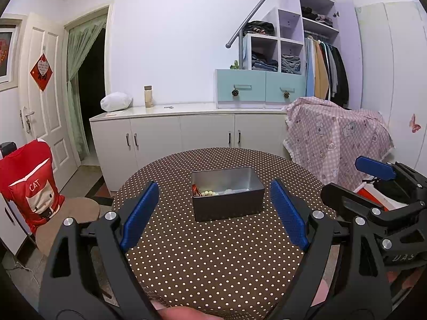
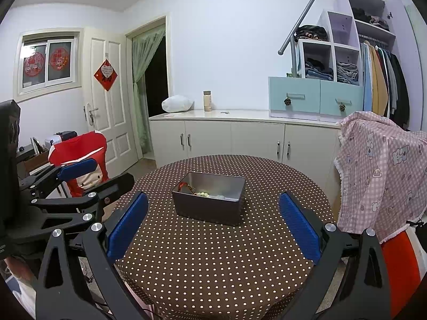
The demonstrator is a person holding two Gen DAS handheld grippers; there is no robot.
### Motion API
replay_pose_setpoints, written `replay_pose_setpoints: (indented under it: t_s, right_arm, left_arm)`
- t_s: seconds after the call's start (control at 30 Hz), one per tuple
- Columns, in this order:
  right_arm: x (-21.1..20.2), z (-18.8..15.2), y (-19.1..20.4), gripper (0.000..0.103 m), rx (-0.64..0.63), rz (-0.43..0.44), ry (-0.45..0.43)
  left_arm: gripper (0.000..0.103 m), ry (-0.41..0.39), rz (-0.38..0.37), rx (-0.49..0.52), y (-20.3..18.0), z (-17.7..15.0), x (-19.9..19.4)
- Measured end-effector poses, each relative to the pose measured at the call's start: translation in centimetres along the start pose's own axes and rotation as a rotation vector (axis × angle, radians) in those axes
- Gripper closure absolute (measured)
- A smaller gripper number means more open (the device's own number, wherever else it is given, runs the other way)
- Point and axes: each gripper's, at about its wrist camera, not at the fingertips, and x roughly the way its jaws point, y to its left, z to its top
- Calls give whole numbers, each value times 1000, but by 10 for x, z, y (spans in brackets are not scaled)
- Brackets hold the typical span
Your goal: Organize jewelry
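Tin (image 1: 228,200) of jewelry (image 1: 210,192) on table (image 1: 213,253) — beyond both grippers' wide, empty jaws

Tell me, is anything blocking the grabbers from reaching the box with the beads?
Nothing visible is. Only bare dotted tablecloth lies between the open left gripper, the open right gripper and the metal box. The box has no lid, so the beads show.

Polka-dot table (image 1: 213,253); red-covered chair (image 1: 29,186) beside; white cabinet (image 1: 186,130) behind (doors shut).
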Motion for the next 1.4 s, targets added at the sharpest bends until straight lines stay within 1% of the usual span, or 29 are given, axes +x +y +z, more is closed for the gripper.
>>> replay_pose_setpoints:
  t_s: [0.63, 1.4]
  right_arm:
    - [1, -3, 0, 8, 6, 5, 4]
    - [1, -3, -1, 8, 6, 5, 5]
  left_arm:
    - [16, -4, 5, 2, -4, 0, 0]
    - [16, -3, 10, 5, -3, 0, -1]
